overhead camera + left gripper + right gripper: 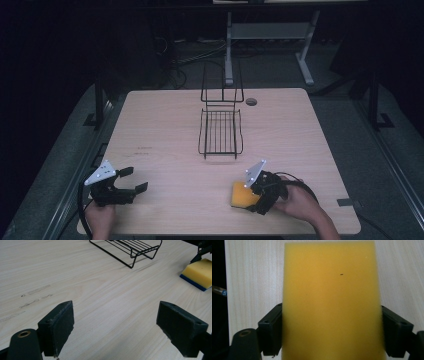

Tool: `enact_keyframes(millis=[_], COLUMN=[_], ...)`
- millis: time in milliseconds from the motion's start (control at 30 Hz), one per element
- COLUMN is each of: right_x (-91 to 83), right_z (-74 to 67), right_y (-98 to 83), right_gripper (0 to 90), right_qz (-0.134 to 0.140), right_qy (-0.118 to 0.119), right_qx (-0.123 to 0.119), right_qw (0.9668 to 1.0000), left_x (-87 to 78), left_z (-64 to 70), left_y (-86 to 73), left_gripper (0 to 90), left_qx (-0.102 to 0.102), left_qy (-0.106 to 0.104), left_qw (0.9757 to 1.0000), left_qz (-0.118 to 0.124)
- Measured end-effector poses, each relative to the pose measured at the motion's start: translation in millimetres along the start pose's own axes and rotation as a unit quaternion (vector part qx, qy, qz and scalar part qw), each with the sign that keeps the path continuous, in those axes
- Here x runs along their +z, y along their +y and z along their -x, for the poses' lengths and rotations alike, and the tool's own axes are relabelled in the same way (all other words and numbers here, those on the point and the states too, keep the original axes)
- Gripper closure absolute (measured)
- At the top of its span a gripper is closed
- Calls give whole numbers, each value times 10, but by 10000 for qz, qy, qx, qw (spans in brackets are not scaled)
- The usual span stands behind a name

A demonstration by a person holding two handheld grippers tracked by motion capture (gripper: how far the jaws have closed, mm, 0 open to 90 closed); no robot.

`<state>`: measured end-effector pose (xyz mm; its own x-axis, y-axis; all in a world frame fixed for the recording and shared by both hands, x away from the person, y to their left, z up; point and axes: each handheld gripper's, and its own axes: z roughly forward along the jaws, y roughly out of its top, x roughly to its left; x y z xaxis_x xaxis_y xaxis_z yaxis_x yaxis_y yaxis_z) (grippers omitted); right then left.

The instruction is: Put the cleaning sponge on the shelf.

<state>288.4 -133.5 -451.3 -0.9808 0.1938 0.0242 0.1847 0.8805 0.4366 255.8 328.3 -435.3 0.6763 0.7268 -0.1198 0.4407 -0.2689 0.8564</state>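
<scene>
The right tongs (256,196) grasp the sponge (242,196) by its two sides, low over the near right of the surface (165,130). The left tongs (131,180) are released at near left. A rack (220,132) stands farther back.

Between your right gripper's (332,335) jaws, the yellow sponge (332,297) runs off the bottom edge of the right gripper view and hides the counter (252,277) behind it; its blue underside cannot be seen there. Ahead and to the right of your left gripper's (115,325) jaws, the wire rack (130,250) is cut by the top edge, and the sponge's far corner by the right edge.
</scene>
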Motion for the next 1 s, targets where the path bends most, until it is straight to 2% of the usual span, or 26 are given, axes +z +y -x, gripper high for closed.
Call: enact_keyframes(millis=[367, 733, 1000], right_x=[-56, -122, -219], right_z=[17, 71, 166], right_y=[39, 155, 251], right_gripper=[213, 213, 213], right_qz=[68, 131, 205], right_qy=[-2, 25, 43], right_qx=[-39, -105, -141], right_qw=[10000, 9999, 9997], left_x=[0, 3, 4], left_z=[-3, -2, -3], left_y=[-3, -2, 2], left_gripper=[141, 141, 141], left_qx=[-3, -11, -13], left_qy=[5, -5, -6], left_qw=[10000, 10000, 10000], left_qz=[4, 0, -4])
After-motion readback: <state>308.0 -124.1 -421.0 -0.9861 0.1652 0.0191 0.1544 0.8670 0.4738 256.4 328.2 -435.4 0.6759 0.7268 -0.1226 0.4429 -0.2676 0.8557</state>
